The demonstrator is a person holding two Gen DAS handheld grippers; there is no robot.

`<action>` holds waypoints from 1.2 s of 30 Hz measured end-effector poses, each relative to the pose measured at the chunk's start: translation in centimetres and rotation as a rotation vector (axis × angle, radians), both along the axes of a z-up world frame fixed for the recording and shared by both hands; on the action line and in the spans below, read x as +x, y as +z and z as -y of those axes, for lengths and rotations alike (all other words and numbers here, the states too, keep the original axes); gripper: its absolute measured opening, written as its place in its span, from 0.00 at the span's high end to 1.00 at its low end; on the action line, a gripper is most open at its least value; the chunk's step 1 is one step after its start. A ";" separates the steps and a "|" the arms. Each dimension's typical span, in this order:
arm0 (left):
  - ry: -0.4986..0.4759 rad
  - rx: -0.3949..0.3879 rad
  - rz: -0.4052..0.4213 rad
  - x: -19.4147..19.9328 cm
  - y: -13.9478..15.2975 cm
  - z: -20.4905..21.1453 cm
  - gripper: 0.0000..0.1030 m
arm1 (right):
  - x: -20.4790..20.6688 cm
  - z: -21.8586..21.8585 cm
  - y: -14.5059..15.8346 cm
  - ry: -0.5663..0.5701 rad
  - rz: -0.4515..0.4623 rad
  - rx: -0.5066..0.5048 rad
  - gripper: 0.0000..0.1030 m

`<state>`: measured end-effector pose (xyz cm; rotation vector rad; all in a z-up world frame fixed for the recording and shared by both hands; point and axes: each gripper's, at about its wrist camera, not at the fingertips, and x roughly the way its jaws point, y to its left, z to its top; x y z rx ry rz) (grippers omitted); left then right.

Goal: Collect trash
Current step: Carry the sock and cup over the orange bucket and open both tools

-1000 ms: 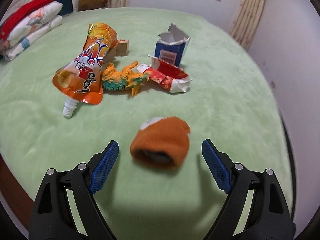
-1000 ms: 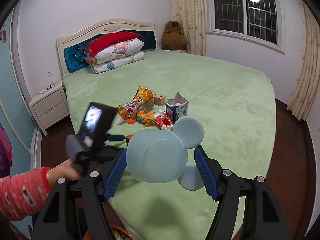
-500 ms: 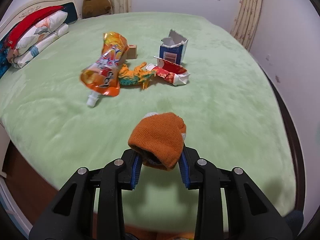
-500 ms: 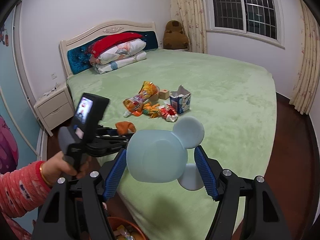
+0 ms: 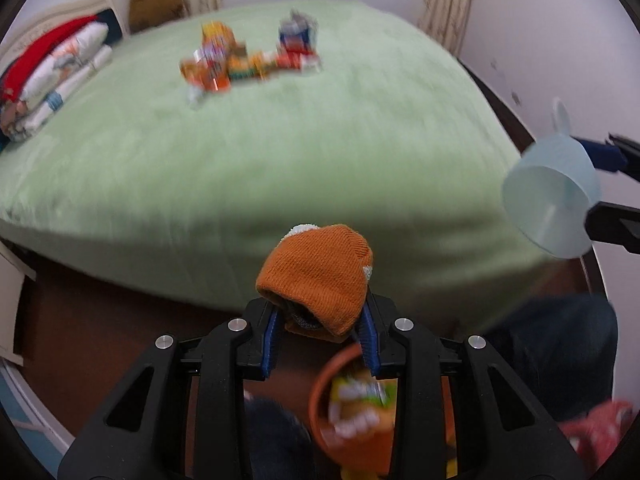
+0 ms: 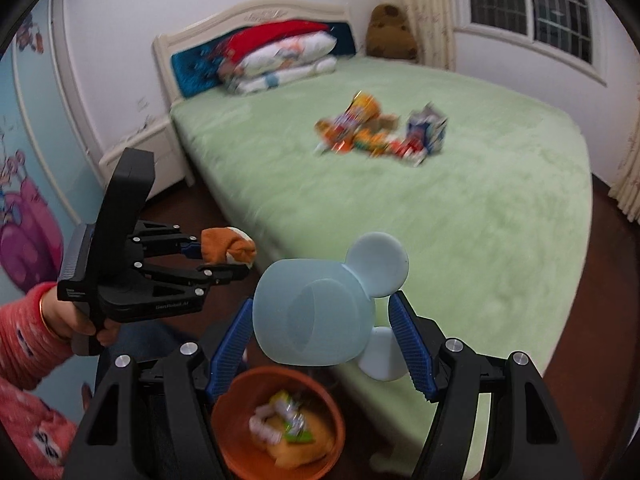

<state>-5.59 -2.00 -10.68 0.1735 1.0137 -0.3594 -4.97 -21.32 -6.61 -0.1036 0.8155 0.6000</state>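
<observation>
Left wrist: jaws clamp orange hat [image 5: 316,276] | right jaws grip blue cup [image 6: 316,320] | bed litter [image 5: 248,60] blurred

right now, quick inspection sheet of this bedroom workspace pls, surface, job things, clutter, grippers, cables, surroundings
Surface: green bed cover, mostly bare; dark floor beside it.
Job's things: orange knit sock off the bed, above the orange bin, which already holds wrappers. Trash pile of snack bags and a torn blue carton remains mid-bed, blurred.
Clutter: folded bedding at the headboard; brown plush toy by the curtain.
Grippers: left gripper shut on the sock; right gripper holds a pale blue eared cup between its pads.
Cables: nothing seen.
Surroundings: window, curtains, cartoon-painted wall, nightstand; a person's red sleeve.
</observation>
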 end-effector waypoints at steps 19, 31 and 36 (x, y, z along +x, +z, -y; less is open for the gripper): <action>0.118 0.028 -0.572 -5.4 -19.4 0.3 0.70 | -3.8 -4.5 -18.8 0.079 -0.473 -0.129 0.35; 0.214 0.025 -0.630 -5.9 -21.7 -0.8 0.36 | -2.1 -3.3 -21.3 -0.005 -0.553 -0.172 0.19; 0.197 0.040 -0.578 -5.5 -20.2 -0.3 0.35 | -3.0 -2.2 -20.5 -0.017 -0.540 -0.149 0.19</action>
